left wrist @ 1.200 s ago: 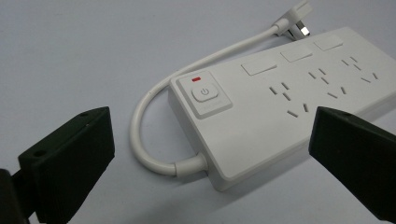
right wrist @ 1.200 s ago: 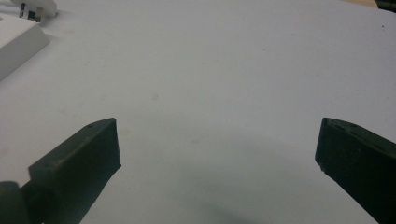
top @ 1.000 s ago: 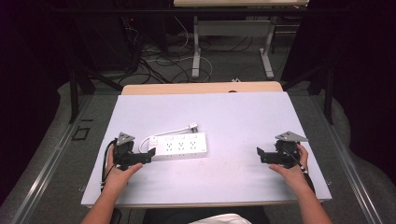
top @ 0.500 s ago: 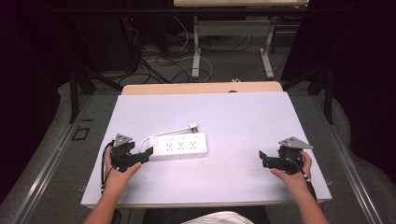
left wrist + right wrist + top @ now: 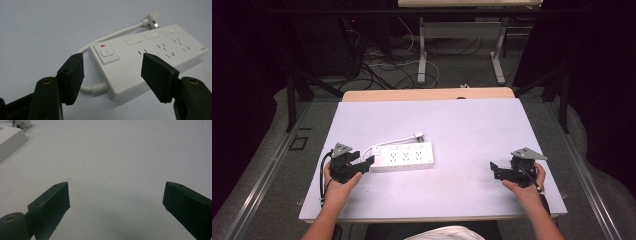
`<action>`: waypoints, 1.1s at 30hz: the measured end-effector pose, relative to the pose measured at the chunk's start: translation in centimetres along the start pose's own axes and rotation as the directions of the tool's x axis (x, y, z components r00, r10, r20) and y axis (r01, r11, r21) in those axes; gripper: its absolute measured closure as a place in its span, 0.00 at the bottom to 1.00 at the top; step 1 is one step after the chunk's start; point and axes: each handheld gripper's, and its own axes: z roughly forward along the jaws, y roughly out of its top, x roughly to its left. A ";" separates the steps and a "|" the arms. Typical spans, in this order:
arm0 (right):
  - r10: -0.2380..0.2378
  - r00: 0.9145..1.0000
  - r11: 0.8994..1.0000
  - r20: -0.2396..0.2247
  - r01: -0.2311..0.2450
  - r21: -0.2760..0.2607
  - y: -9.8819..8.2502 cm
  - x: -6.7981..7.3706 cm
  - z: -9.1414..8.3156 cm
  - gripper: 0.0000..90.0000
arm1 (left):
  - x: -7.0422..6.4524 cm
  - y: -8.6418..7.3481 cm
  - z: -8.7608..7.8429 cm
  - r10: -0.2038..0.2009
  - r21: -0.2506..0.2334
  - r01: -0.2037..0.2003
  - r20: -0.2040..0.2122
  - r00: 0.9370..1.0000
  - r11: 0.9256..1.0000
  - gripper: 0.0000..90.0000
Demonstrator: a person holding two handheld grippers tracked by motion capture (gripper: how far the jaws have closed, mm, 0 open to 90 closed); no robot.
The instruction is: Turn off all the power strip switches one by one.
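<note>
At the worktop's (image 5: 472,130) left, the left tool (image 5: 112,75), closing but not yet gripping, straddles the power strip's (image 5: 150,55) switch end; its long axis runs toward the spread right tool (image 5: 495,169).

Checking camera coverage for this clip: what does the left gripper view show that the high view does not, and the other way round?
Left gripper view: the power strip's power button with a red mark above it, the socket slots, and the left gripper's jaws, which have just been closing, astride the strip's cable end without pressing it.

High view: the right gripper, open and far off at the table's right side, both forearms, the floor beyond.

Both: strip, white cable, plug, table.
</note>
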 end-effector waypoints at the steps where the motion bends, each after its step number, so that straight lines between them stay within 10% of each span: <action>1: 0.004 1.000 1.000 0.002 -0.004 0.001 0.0 -0.1 0.0 0.08 | 0.0 0.0 0.0 0.000 0.000 0.000 0.000 1.000 1.000 0.46; 21: 0.012 1.000 1.000 -0.019 -0.012 0.023 -0.2 -0.2 0.6 0.09 | -0.6 0.7 1.2 0.122 0.001 -0.122 -0.069 0.990 0.993 0.61; 33: 0.042 0.999 0.999 -0.030 -0.041 0.028 -0.3 0.0 0.6 0.09 | -0.2 2.6 1.2 0.021 0.030 -0.021 0.005 1.000 0.999 0.72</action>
